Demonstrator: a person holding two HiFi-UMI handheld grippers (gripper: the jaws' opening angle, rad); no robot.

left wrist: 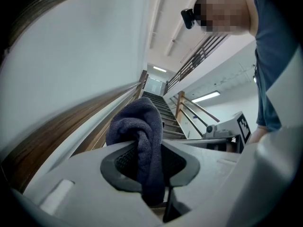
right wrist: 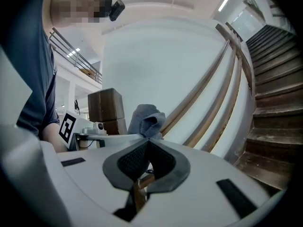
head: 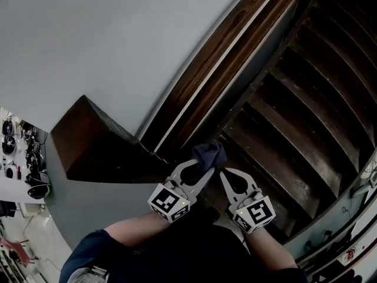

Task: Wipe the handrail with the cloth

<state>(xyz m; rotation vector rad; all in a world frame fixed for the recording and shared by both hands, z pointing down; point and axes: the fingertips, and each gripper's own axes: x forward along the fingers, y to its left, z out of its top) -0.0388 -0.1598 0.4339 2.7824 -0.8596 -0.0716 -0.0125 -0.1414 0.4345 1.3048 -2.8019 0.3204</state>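
Since the bunched dark blue terry cloth sits at frame centre, clamped in our left gripper, we judge it's staged to press onto the dark wooden handrail running to the upper right. Our right gripper is just beside it, jaws together on nothing, likely idle. The dark wooden post block at left and the dark stair treads at right aren't blocking the rail.

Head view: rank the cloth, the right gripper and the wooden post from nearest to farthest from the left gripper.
1. The cloth, pinched at the tip of the left gripper.
2. The right gripper, just beside it on the right.
3. The wooden post, off to the left, well apart.
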